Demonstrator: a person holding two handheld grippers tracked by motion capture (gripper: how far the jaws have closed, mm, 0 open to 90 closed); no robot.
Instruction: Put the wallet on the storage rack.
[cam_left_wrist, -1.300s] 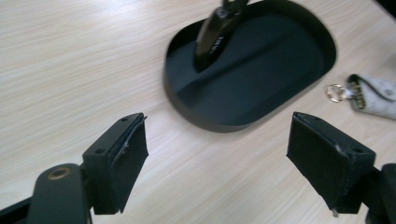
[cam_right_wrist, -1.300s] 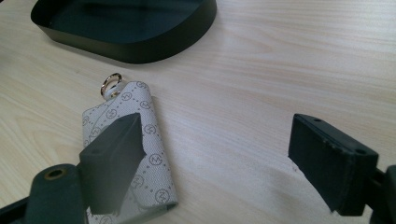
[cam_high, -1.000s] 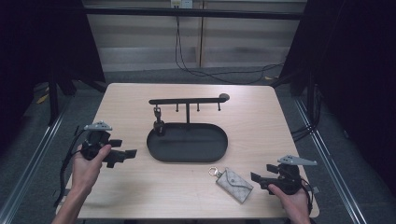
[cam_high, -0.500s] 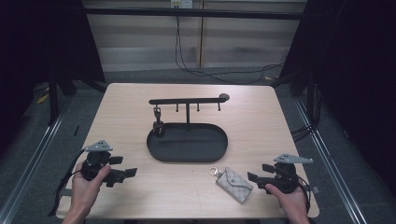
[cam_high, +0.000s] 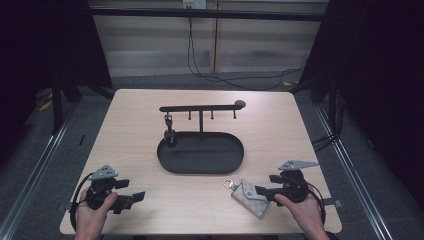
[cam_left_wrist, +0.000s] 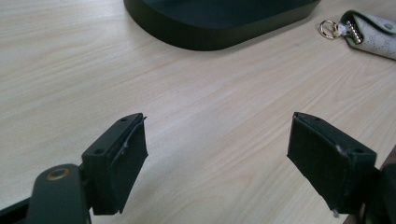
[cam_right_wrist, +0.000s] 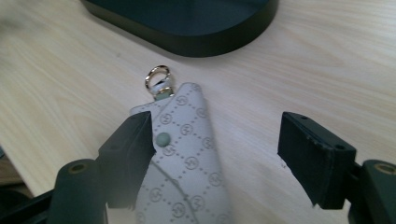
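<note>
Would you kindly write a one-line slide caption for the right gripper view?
Right tongs, jaws closing, straddle a grey monogram key pouch lying on the wooden table before a black oval tray.

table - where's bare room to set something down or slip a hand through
Bare wood: the table left of the black tray, the right side beyond the hook stand, and the front between the left gripper and key pouch. Crowded: front right, where the right gripper straddles the pouch.
</note>
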